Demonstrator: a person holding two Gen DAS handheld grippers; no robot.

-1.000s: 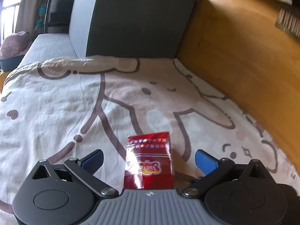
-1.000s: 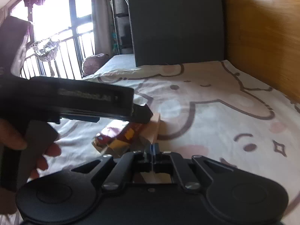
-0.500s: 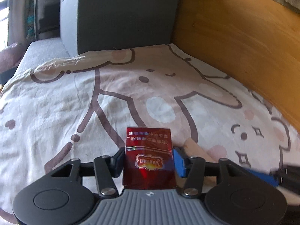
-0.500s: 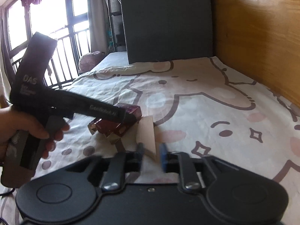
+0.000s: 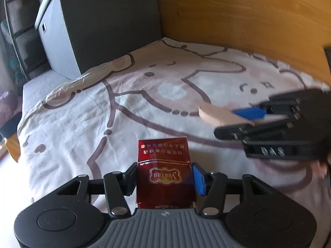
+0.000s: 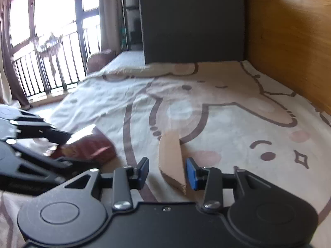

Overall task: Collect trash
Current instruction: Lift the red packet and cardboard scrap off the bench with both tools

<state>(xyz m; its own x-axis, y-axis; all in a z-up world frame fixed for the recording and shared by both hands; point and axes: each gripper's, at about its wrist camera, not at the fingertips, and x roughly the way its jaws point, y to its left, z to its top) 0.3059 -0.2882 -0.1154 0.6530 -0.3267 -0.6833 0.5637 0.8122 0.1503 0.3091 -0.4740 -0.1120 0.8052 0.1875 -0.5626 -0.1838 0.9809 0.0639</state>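
though its base hidden, red pack (image 5: 164, 171) in left jaws; right jaws apart, cardboard (image 6: 170, 157) between.

A home bedroom: a bed (image 6: 227, 107) under a cartoon-print sheet (image 5: 144, 103) beside a wooden wall panel (image 6: 289, 41), with a dark cabinet (image 6: 192, 20), curtains (image 6: 107, 10) and a railed balcony window (image 6: 47, 41).

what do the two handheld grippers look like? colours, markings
Left gripper: black linkage arms, silver pivot screws, blue finger pads, grey ribbed centre plate. Right gripper: same black linkage and blue pads, smooth black plate, white "DAS" lettering on its side. No cables visible.
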